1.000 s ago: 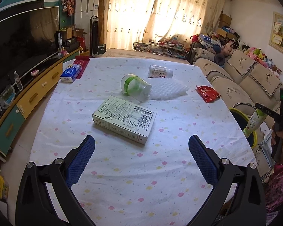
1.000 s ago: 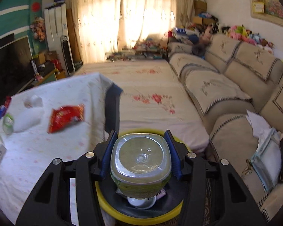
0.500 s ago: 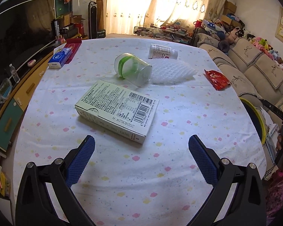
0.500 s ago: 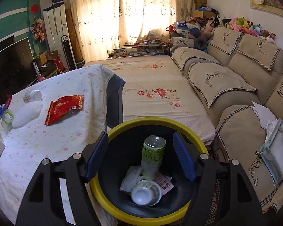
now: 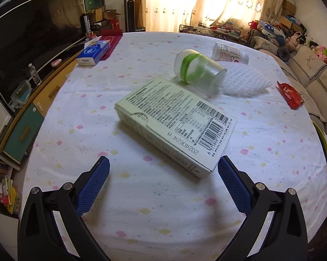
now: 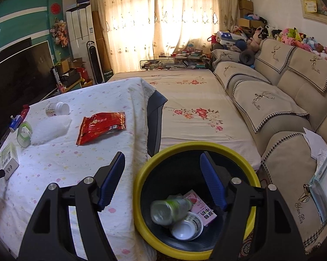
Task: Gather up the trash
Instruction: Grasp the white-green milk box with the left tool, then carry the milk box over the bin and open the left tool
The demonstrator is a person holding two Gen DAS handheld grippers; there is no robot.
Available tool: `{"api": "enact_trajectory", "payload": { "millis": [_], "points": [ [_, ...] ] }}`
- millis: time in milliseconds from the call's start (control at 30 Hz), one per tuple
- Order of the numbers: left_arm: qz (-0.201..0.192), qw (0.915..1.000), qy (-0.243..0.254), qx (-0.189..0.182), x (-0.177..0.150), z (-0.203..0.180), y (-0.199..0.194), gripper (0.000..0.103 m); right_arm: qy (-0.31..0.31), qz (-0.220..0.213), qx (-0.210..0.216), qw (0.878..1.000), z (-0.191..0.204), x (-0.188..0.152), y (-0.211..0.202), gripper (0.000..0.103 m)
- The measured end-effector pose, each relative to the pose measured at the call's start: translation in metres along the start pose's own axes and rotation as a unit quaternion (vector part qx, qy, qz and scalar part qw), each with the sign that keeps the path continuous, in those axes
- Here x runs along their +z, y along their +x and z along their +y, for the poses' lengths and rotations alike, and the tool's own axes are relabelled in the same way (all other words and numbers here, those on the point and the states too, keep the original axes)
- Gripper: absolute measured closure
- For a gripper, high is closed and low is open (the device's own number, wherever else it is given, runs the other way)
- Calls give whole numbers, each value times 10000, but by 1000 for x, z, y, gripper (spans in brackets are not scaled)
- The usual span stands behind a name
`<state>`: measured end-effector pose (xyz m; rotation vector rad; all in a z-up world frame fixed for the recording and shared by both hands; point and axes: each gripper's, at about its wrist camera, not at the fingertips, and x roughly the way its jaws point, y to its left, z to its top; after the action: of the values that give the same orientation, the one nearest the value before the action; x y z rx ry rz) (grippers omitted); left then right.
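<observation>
A pale green carton (image 5: 176,121) with a barcode lies flat on the dotted tablecloth (image 5: 163,206). My left gripper (image 5: 163,165) is open just in front of it, its right pad near the carton's near corner. Behind the carton lie a clear cup with a green band (image 5: 198,74), a white bottle (image 5: 228,53), a white foam net (image 5: 243,82) and a red wrapper (image 5: 290,94). My right gripper (image 6: 162,163) hangs open and empty over the yellow-rimmed bin (image 6: 141,200). Inside the bin lie a green-labelled bottle (image 6: 172,208), a white bowl (image 6: 187,228) and a pink packet (image 6: 201,208).
A blue tissue pack (image 5: 93,52) and a red box (image 5: 111,43) sit at the table's far left. A television (image 5: 28,43) on a low cabinet runs along the left. The sofa (image 6: 272,100) stands right of the bin, with papers (image 6: 322,169) on its seat.
The right gripper opened and dropped the green-labelled bottle into the bin, where it now lies on its side; the view also shifted left. The left gripper came down and closer to the carton.
</observation>
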<state>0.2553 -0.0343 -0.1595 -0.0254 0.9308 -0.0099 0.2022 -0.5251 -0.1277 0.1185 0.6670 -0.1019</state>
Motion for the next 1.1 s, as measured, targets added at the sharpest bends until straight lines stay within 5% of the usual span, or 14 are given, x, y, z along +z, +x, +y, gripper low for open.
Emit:
{"api": "enact_trajectory", "payload": {
  "millis": [233, 500, 867, 1100],
  "points": [
    [-69, 9952, -508, 832, -1, 69, -11, 5, -74, -57, 91, 9999, 10, 4, -4, 35],
    [-157, 9985, -515, -8, 29, 51, -8, 5, -206, -156, 290, 9992, 29, 11, -13, 35],
    [267, 9978, -248, 551, 73, 22, 42, 5, -420, -55, 506, 9978, 49, 10, -7, 35],
    [807, 9949, -349, 488, 91, 27, 73, 7, -486, -41, 532, 9974, 55, 14, -5, 35]
  ]
}}
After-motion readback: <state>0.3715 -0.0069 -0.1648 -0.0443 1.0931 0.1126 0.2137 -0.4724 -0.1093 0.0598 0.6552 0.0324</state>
